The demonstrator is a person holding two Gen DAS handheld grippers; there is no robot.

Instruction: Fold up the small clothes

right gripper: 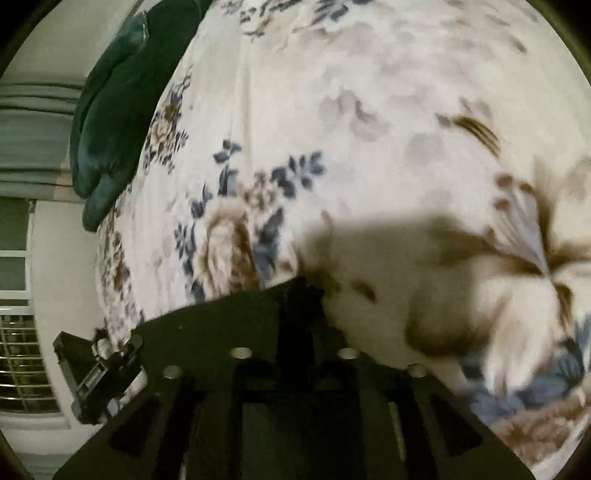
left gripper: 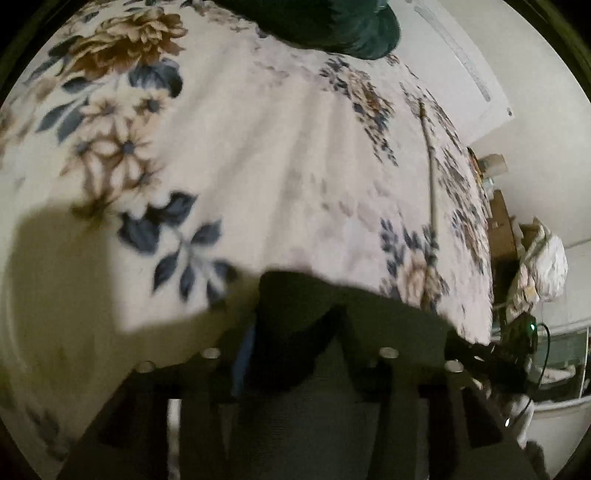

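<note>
Nearest in my left wrist view, the left gripper [left gripper: 299, 321] has its dark fingers drawn together, apparently pinching a dark grey cloth [left gripper: 306, 417] that drapes back toward the camera; the blur keeps me from being sure of the grip. In the right wrist view, the right gripper [right gripper: 301, 306] also shows its fingers drawn close together, with nothing I can make out between them. Both cast shadows on the bed just ahead.

The surface under both is a bed covered by a cream floral blanket [left gripper: 258, 155], printed with brown blooms and blue-grey leaves. A thin pale stick [left gripper: 430, 162] lies on it in the left view only. At the far edge sits a dark green garment [left gripper: 332, 26], bunched up, well apart from either gripper; the right view catches it along the bed's left edge [right gripper: 118, 110].

Beyond the bed, the left view shows white walls, a brown cardboard box [left gripper: 500, 229] and a crumpled white bundle [left gripper: 546, 266]. The right view alone shows a window with a metal grille [right gripper: 22, 365] and a grey-green curtain [right gripper: 33, 136].
</note>
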